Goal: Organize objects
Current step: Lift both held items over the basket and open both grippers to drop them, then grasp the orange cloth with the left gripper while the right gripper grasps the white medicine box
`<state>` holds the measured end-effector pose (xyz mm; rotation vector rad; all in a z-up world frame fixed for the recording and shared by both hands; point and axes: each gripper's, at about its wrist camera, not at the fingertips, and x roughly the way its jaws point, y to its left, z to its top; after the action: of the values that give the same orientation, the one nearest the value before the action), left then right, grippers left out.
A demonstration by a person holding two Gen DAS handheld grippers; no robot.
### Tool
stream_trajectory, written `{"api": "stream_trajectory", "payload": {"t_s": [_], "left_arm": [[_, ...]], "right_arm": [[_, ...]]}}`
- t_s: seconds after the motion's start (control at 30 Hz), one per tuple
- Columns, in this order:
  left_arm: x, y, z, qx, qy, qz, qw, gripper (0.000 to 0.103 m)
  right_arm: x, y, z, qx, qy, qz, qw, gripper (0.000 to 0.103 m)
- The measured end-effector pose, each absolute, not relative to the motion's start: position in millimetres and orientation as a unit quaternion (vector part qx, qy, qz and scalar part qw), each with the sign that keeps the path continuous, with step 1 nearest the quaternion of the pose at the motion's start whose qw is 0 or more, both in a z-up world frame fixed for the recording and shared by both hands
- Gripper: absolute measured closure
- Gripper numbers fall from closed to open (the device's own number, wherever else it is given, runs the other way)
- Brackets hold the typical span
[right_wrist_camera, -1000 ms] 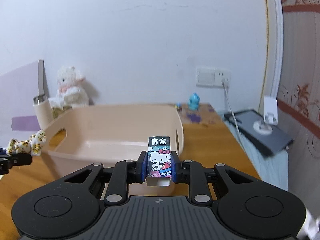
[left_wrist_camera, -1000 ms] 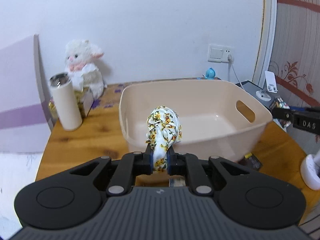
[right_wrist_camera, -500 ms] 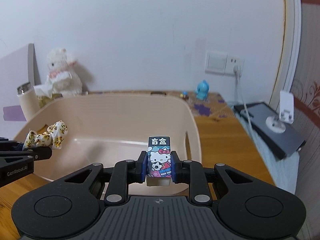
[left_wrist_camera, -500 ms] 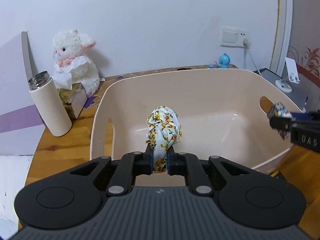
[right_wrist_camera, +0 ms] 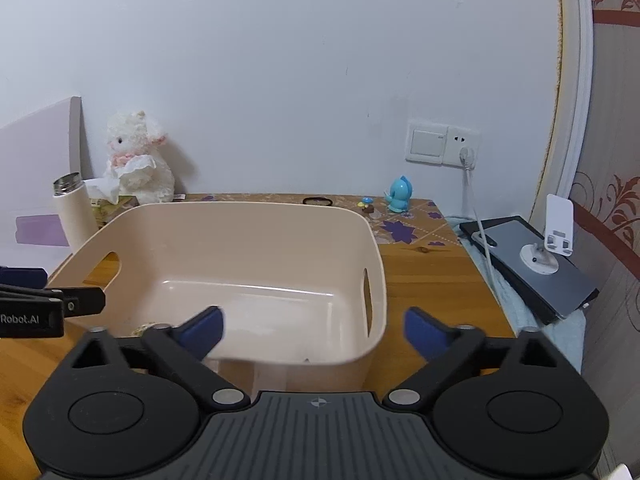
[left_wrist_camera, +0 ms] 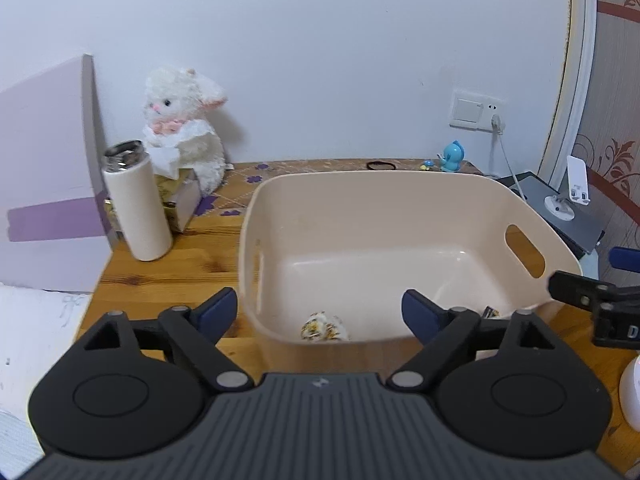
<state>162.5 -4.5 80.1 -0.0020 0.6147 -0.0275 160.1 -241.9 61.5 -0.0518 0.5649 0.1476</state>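
Wooden tabletop (left_wrist_camera: 168, 276) carries a beige plastic basin (left_wrist_camera: 400, 184). Inside it, toward 6 o'clock, lies a floral cloth bundle (left_wrist_camera: 324, 326). Left gripper (left_wrist_camera: 320, 312) and right gripper (right_wrist_camera: 314, 326) both gape wide, holding nothing.

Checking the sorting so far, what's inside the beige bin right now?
The floral cloth bundle lies at the beige bin's near wall. Anything else there hides behind the wall and both open grippers.

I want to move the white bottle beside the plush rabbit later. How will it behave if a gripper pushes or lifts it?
The white bottle is tall and narrow and stands upright, so a push near its top would likely tip it. Being round, it may then roll on the table. Its smooth side could slip between the fingers; its weight cannot be judged, since the contents are hidden.
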Motion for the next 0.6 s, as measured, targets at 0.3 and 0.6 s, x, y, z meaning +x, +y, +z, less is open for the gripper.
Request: {"api": "stream_trajectory", "payload": {"t_s": [0.3,0.6], "left_arm": [[122.3,4.3,79.3,0.001,0.301,-0.019,0.954,0.011],[104.3,-12.2,29.6,0.031,0.348,-0.037,0.936,0.011]], "right_arm": [[126.7,-249.1,41.4,-0.051,0.309,0.072,0.947,0.000],[114.8,-254.1,-4.7,-0.054,0.362,0.067,0.928,0.000]]}}
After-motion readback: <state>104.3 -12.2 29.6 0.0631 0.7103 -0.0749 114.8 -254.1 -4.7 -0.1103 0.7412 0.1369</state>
